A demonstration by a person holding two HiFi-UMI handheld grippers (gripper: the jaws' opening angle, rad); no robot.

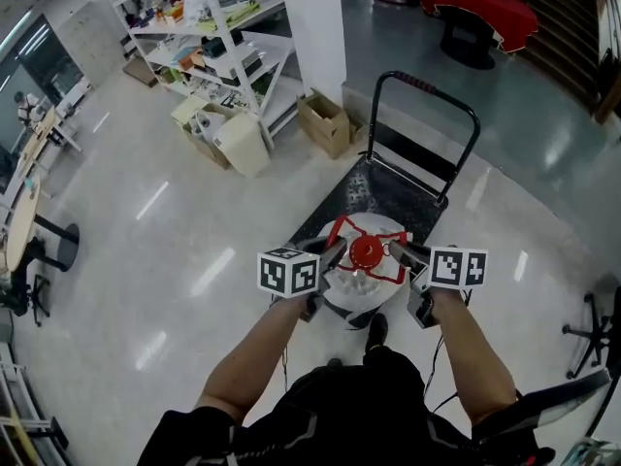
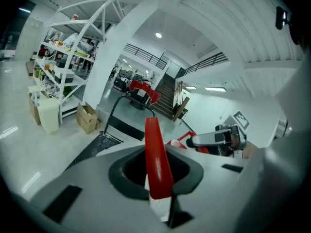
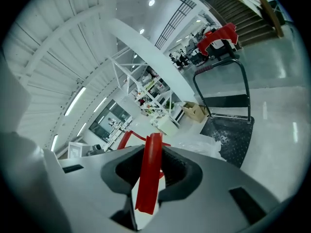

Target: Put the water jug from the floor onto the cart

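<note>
Cart (image 1: 393, 194) deck lies just ahead, and the water jug (image 1: 361, 289) hangs at its near edge between the left gripper (image 1: 334, 253) and the right gripper (image 1: 399, 252). It is likely heavy, smooth-walled and prone to swing, so its red handle (image 1: 340, 229) is the place to hold. Each gripper pinches that handle, jaws drawn narrow.

light: bright overhead | glare: floor (image 1: 155, 200) streaks | edges: fisheye, dark
</note>
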